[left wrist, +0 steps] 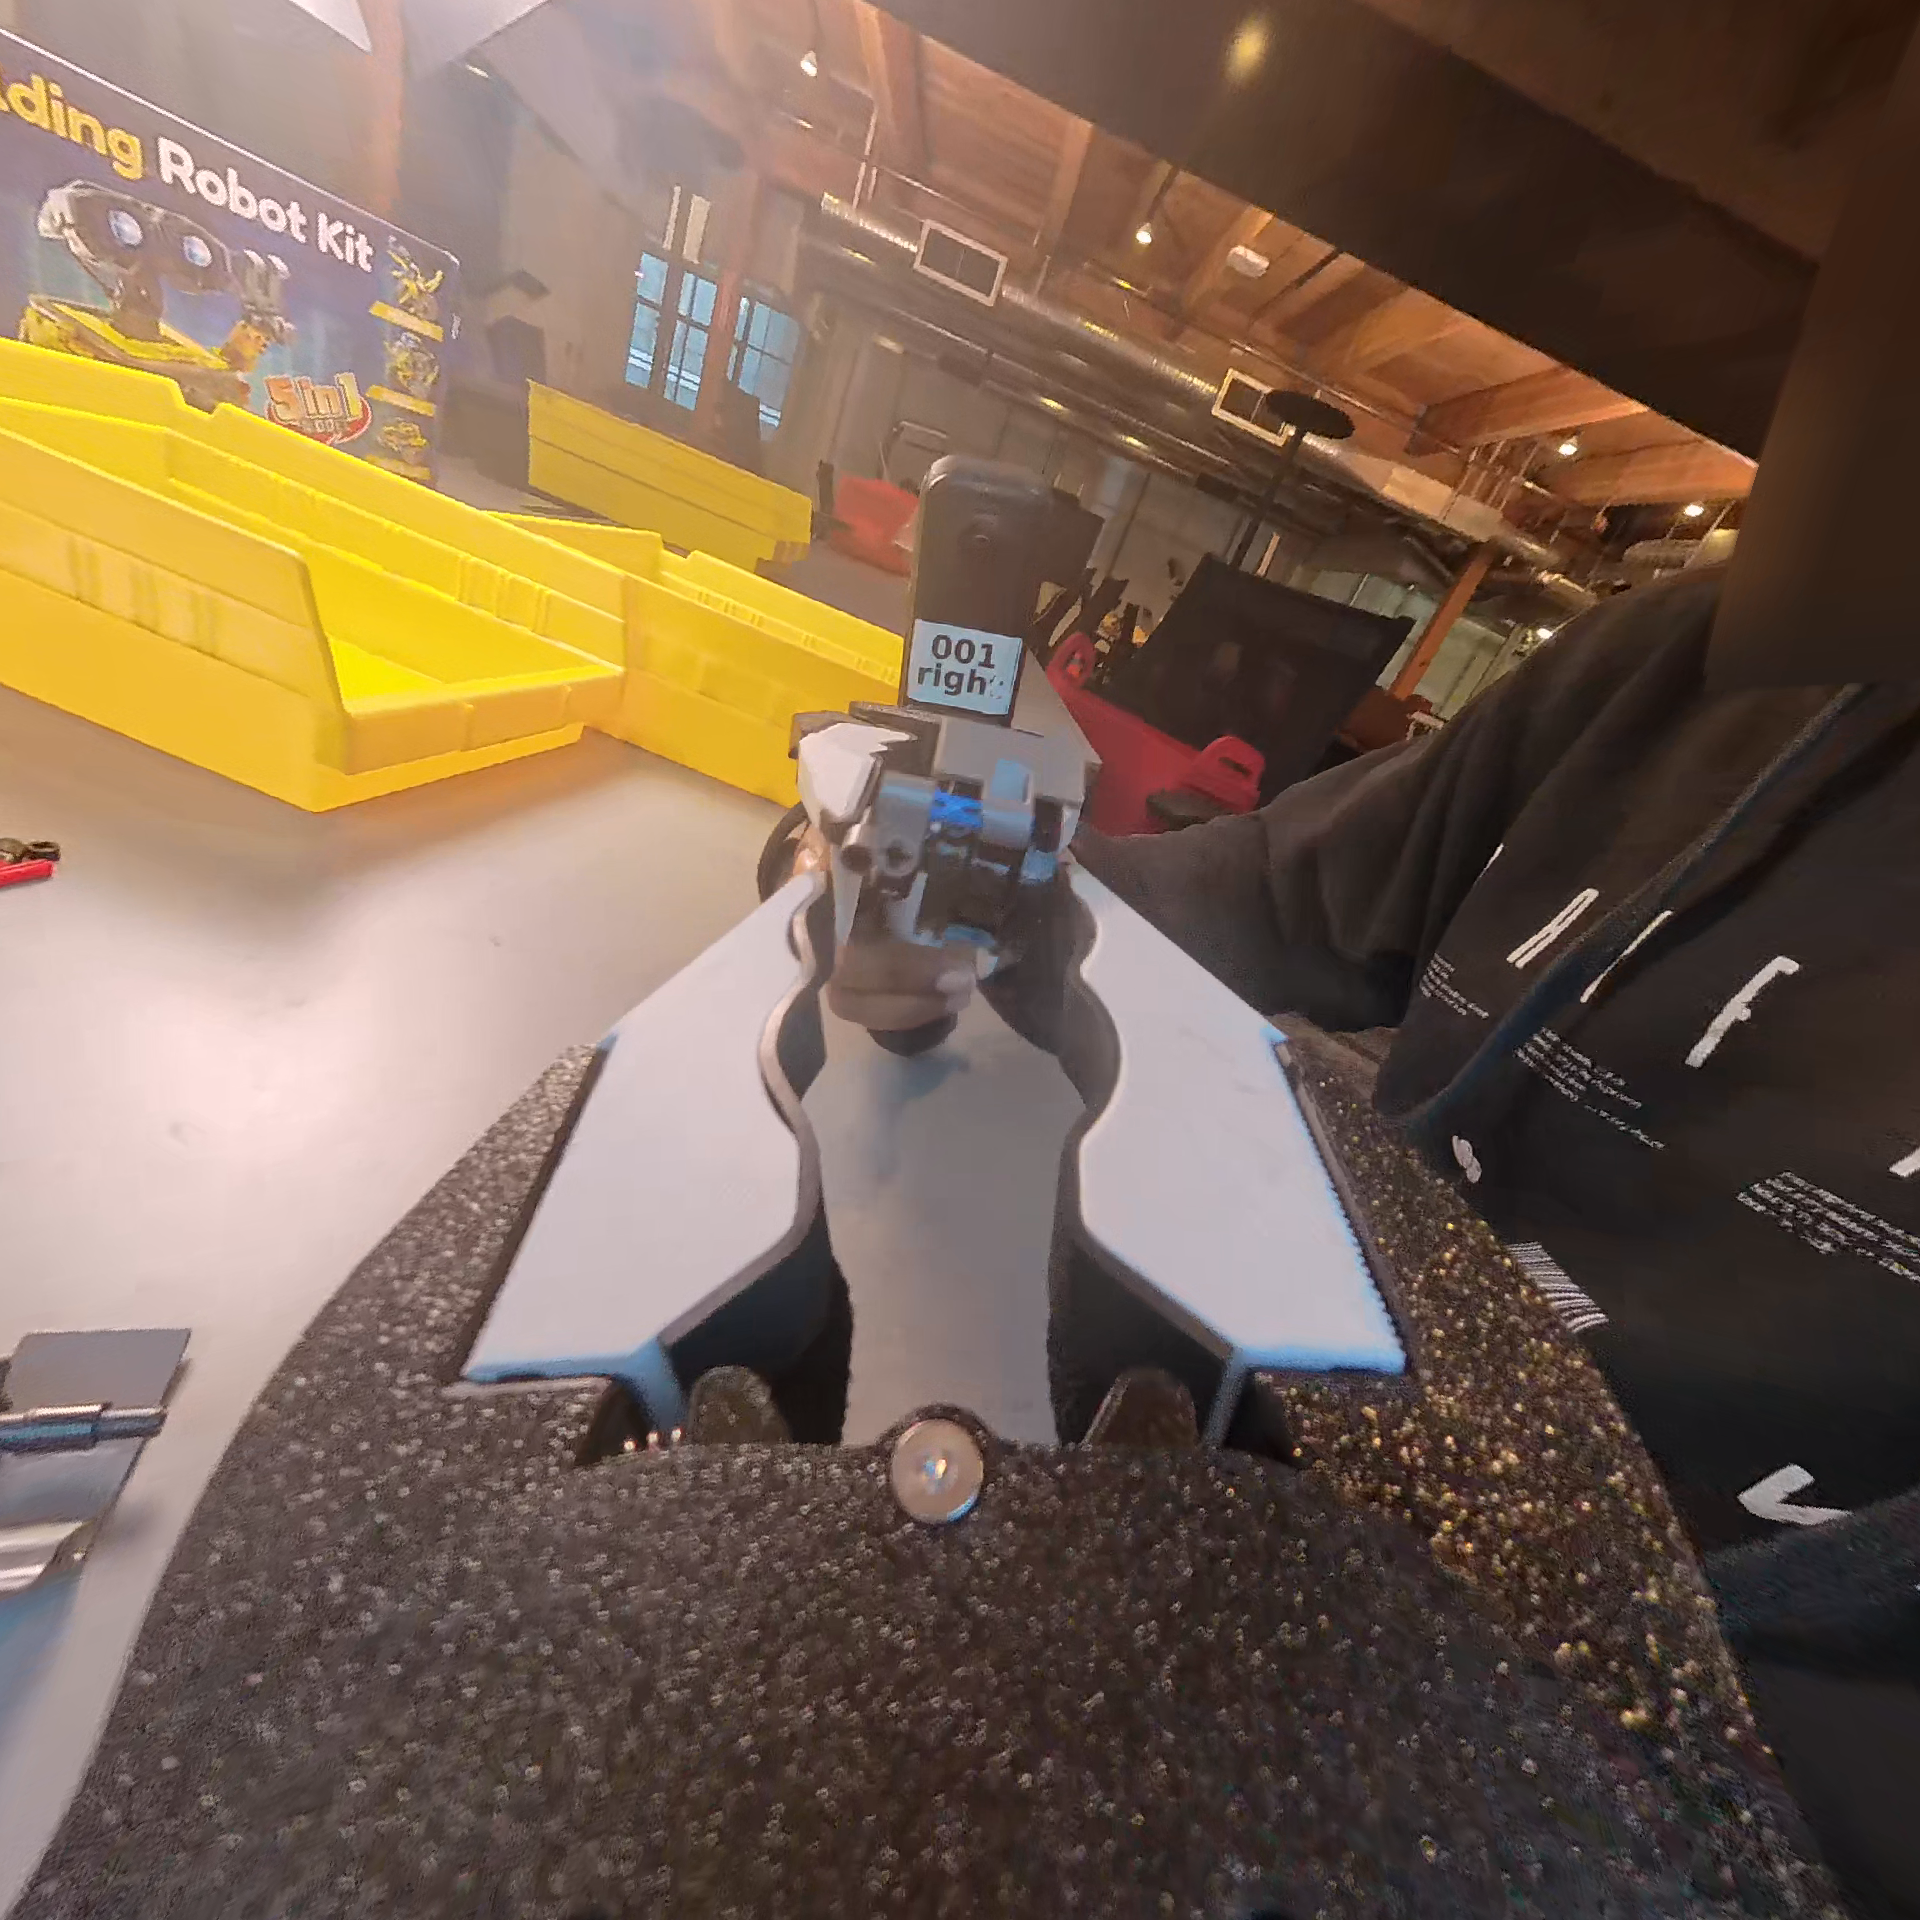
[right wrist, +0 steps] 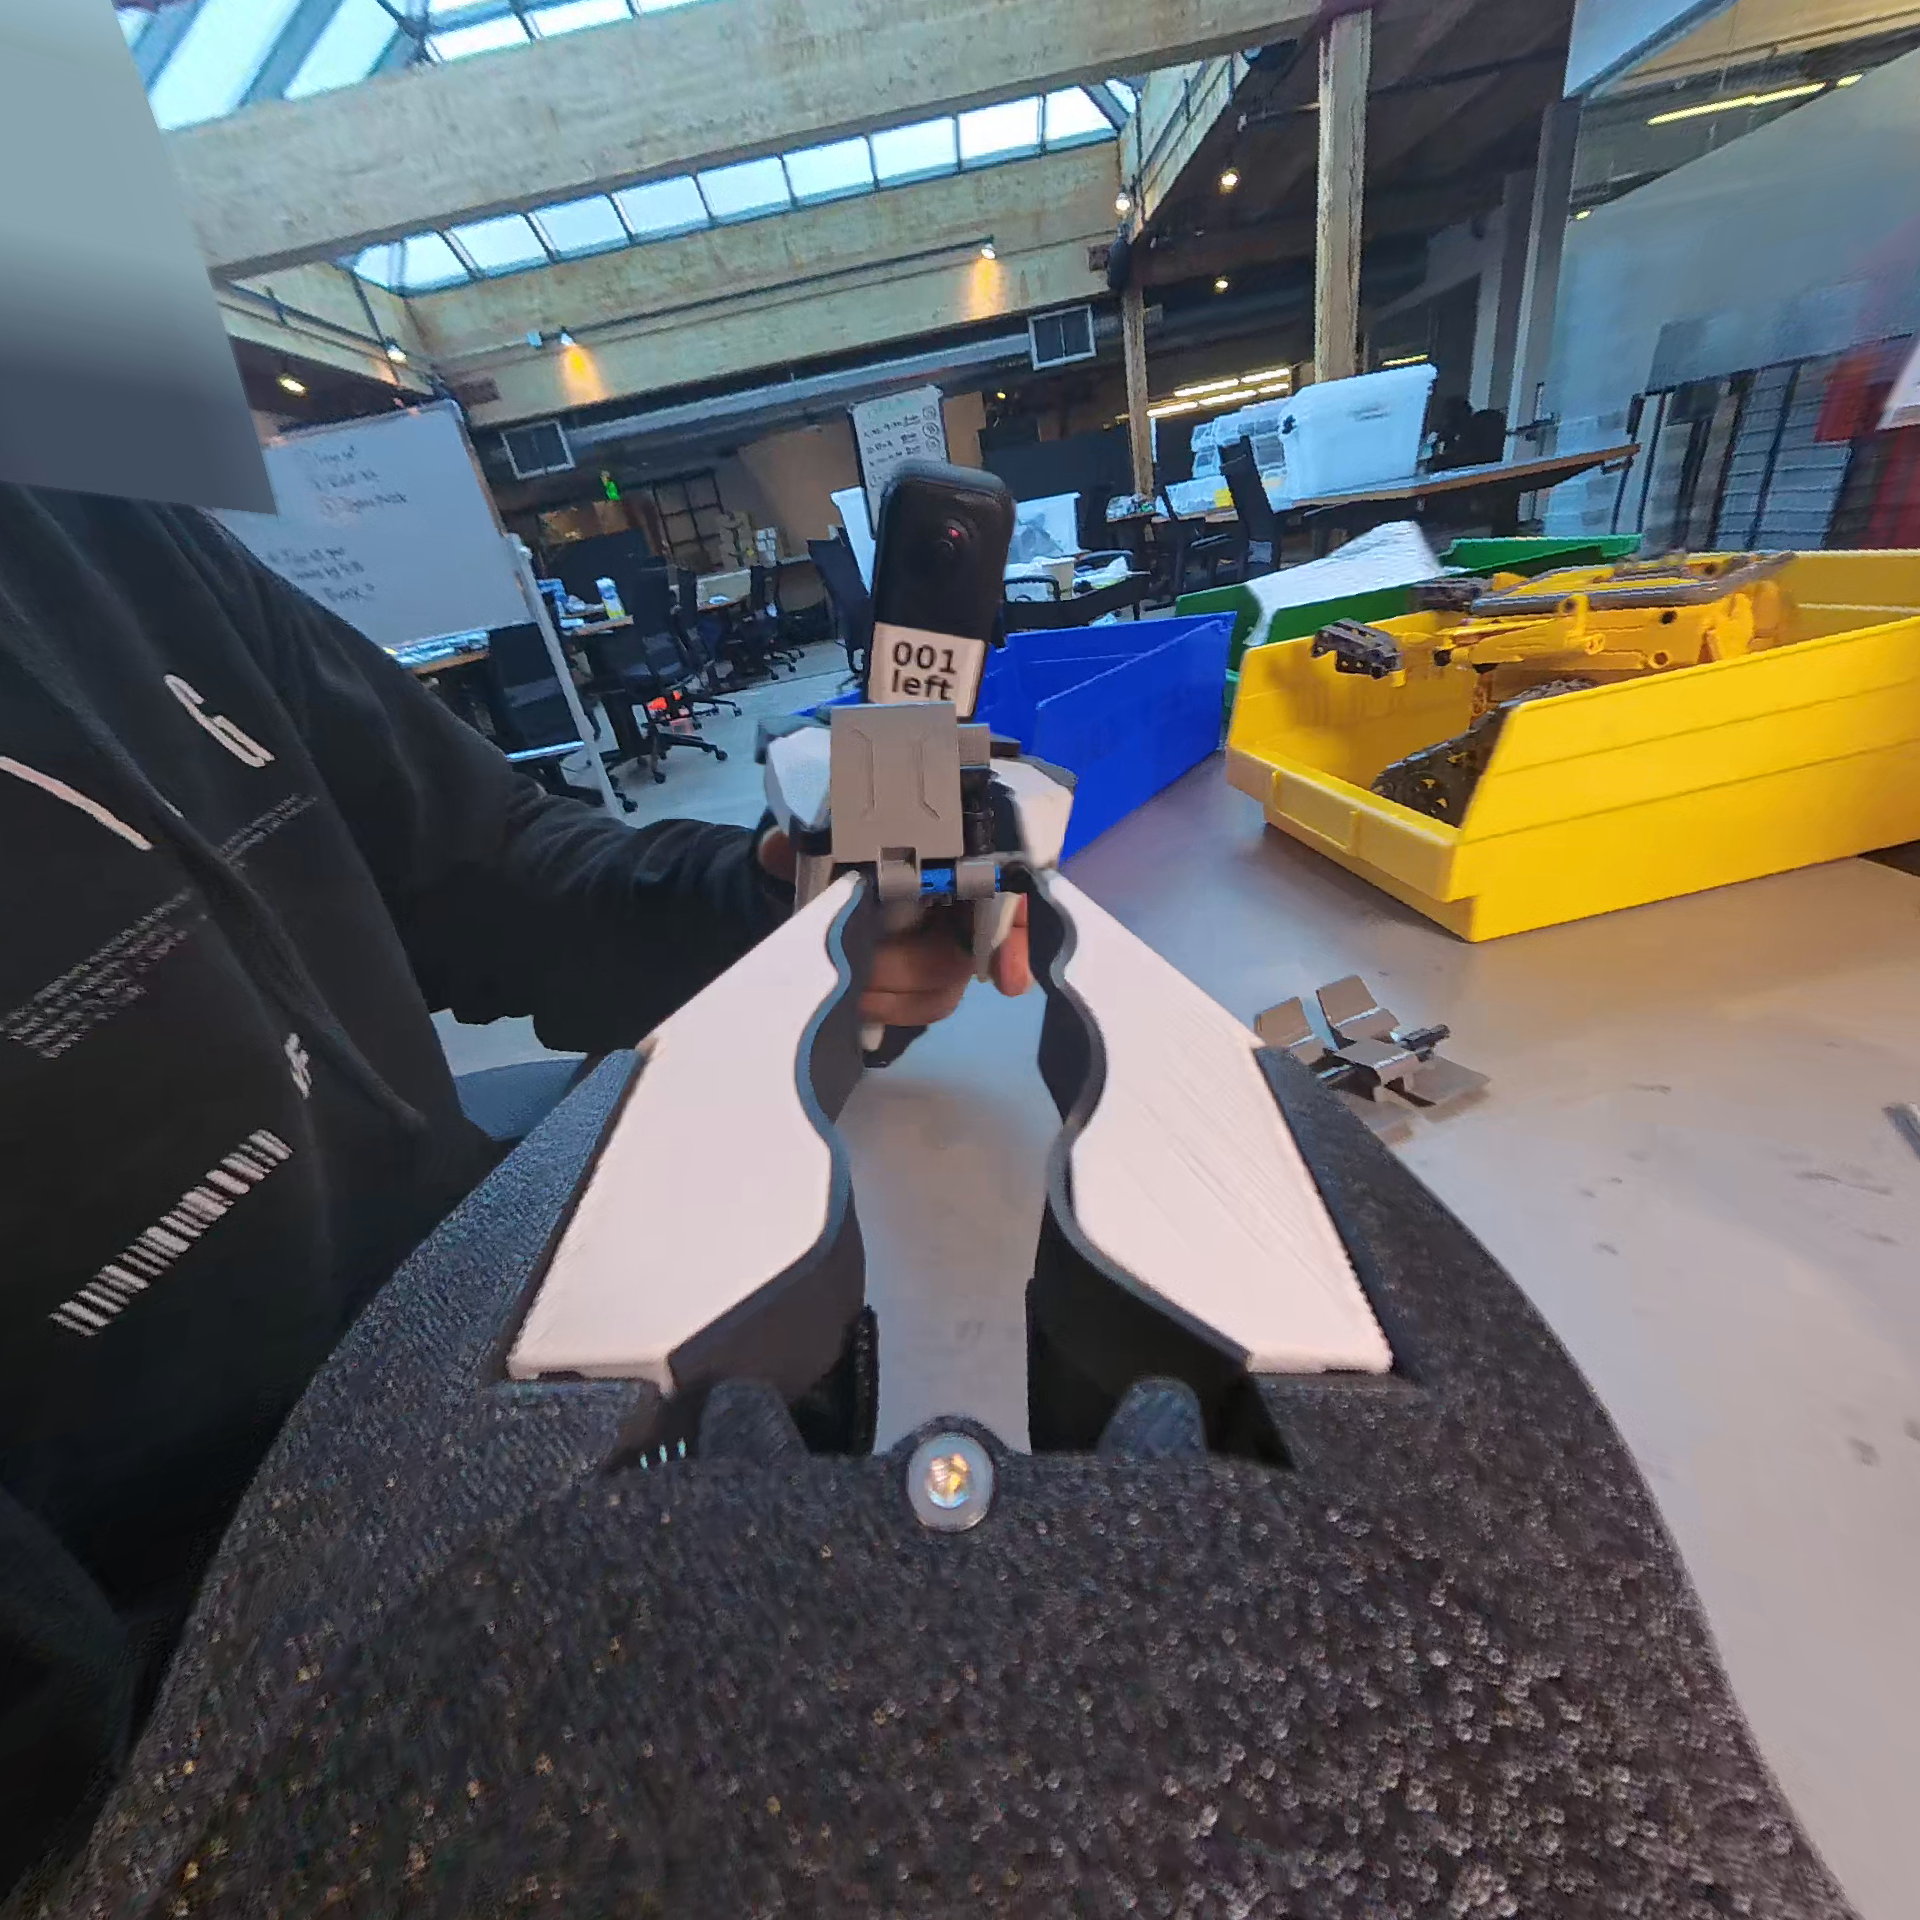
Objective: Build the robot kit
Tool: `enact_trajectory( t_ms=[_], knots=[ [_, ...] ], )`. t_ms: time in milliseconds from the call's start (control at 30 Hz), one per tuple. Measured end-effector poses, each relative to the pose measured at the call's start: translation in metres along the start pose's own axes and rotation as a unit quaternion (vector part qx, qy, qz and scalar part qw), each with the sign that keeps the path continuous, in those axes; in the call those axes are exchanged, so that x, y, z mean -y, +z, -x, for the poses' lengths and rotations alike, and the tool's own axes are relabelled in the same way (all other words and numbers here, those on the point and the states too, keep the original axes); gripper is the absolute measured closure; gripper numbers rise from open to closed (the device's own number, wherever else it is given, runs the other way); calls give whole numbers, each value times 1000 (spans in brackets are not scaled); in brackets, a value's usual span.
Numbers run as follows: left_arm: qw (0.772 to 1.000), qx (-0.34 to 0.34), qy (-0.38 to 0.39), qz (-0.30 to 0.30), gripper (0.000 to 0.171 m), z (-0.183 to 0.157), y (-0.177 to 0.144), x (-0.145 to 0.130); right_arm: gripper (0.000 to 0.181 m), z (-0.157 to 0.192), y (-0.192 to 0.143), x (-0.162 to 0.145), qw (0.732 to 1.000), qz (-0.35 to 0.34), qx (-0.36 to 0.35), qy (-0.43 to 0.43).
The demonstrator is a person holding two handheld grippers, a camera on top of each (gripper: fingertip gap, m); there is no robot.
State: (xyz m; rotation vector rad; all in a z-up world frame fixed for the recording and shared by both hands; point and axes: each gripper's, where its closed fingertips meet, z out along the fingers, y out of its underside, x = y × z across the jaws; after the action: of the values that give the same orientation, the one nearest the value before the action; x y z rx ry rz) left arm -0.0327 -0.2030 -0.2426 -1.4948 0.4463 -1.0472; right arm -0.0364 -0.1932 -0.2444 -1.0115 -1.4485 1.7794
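Observation:
My left gripper (left wrist: 940, 883) and my right gripper (right wrist: 945, 888) face each other above the grey table (left wrist: 312, 1039). Between them is a small grey brick assembly (left wrist: 971, 774) with a blue pin. In the right wrist view it shows as a flat grey panel (right wrist: 899, 790) with the blue pin (right wrist: 935, 881) below. Both grippers' fingertips close on it from opposite sides. It is held above the table. A hand (right wrist: 914, 987) holds the left gripper's handle. The right gripper's black camera (left wrist: 971, 561) stands behind the assembly.
Yellow bins (left wrist: 343, 665) and a toy kit box (left wrist: 208, 281) stand at the far left. A yellow bin (right wrist: 1621, 831) holds a yellow model, with a blue bin (right wrist: 1122, 707) beside it. Grey hinged panel pieces (right wrist: 1361, 1039) (left wrist: 83, 1392) lie on the table. A person in a black hoodie (right wrist: 208, 935) sits close. Both grippers' tips are close together, under 4 cm apart.

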Motion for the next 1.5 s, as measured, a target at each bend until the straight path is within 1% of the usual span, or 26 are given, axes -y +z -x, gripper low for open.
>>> enact_trajectory(
  t_ms=[33, 167, 233, 300, 367, 433, 500, 567, 633, 667, 700, 800, 1000, 1100, 1167, 1233, 1300, 1333, 1367, 1433, 1500],
  knots=[
    [1000, 5, 3, 3, 137, 1, 2, 0, 152, -3, 1, -2, 1000, 3, -13, -7],
    [999, 29, 14, 34, 137, 9, -1, -6, 151, -10, 3, -14, 999, 37, -26, -13],
    [997, 38, 25, 65, 137, 11, -4, -14, 149, -9, 1, -25, 997, 78, -19, -20],
    [991, 63, 56, 100, 137, 17, -9, -20, 129, -9, -6, -30, 993, 111, -10, -37],
    [981, 97, 86, 146, 137, 25, -12, -30, 123, -9, -11, -27, 991, 127, -5, -47],
    [962, 125, 126, 207, 137, 32, -13, -47, 125, -11, -9, -26, 987, 143, -18, -72],
    [950, 132, 146, 243, 137, 33, -9, -61, 127, -9, -4, -36, 980, 175, -20, -90],
    [944, 132, 153, 262, 137, 32, -6, -69, 134, -5, 1, -48, 975, 201, -16, -97],
    [939, 131, 160, 273, 137, 32, -4, -75, 146, -5, 2, -62, 968, 228, -14, -102],
    [936, 133, 164, 280, 137, 32, -5, -78, 150, -3, 2, -65, 968, 232, -6, -100],
    [933, 135, 170, 287, 137, 33, -6, -80, 150, -3, 2, -68, 967, 233, -4, -99],
    [927, 136, 189, 294, 137, 33, -9, -82, 155, -1, 3, -71, 968, 227, 2, -102],
    [928, 127, 206, 283, 137, 30, -12, -77, 156, 0, 7, -66, 977, 200, 4, -80],
    [946, 112, 191, 239, 137, 24, -10, -64, 156, 2, 5, -51, 985, 155, 21, -66],
    [949, 113, 200, 214, 129, 22, -9, -55, 156, 1, 2, -49, 987, 151, 19, -60],
    [949, 105, 214, 204, 121, 17, -5, -54, 156, 3, 3, -49, 987, 149, 26, -55],
    [942, 110, 232, 215, 126, 16, -2, -59, 156, 6, 5, -49, 987, 147, 29, -51],
    [936, 126, 247, 217, 136, 20, -3, -58, 155, 5, 5, -51, 987, 153, 27, -51],
    [934, 129, 248, 221, 137, 22, -4, -59, 155, 4, 7, -52, 987, 154, 20, -48],
    [939, 127, 238, 214, 137, 20, -5, -57, 156, 4, 8, -49, 989, 143, 15, -33],
    [936, 126, 250, 212, 137, 18, -6, -53, 156, 6, 9, -46, 991, 133, 15, -22]
  ],
)
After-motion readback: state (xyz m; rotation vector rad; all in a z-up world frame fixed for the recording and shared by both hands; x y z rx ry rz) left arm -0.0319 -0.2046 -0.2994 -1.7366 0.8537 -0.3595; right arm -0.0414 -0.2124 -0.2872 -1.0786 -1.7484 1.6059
